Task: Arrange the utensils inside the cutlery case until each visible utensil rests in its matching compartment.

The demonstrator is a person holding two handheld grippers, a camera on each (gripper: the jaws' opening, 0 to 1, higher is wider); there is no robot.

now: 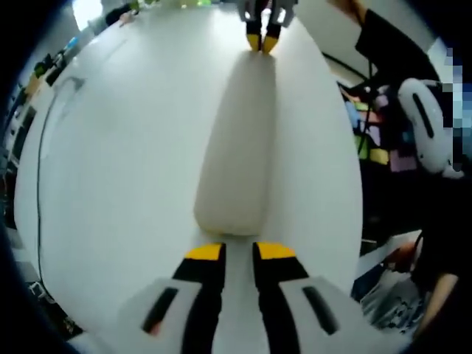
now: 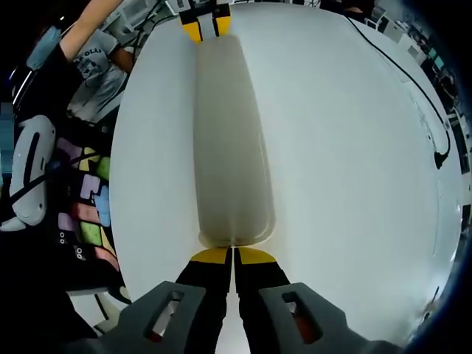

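A long beige cutlery case (image 1: 237, 155) lies closed on the white table (image 1: 125, 169), so no utensil shows. My left gripper (image 1: 240, 251) sits at the case's near end, open, with a narrow gap between its yellow tips just short of the rounded edge. At the far end is my right gripper (image 1: 262, 40). In the right gripper view the same case (image 2: 228, 140) runs away from my right gripper (image 2: 232, 255), whose yellow tips are pressed together on the case's near rim. The left gripper (image 2: 206, 29) is at the far end.
A black cable (image 1: 44, 140) curves along one table edge (image 2: 435, 110). Beside the table a person in dark clothes (image 1: 435, 243) stands above colourful floor tiles (image 2: 85, 214). A white and black device (image 2: 29, 173) is near that side.
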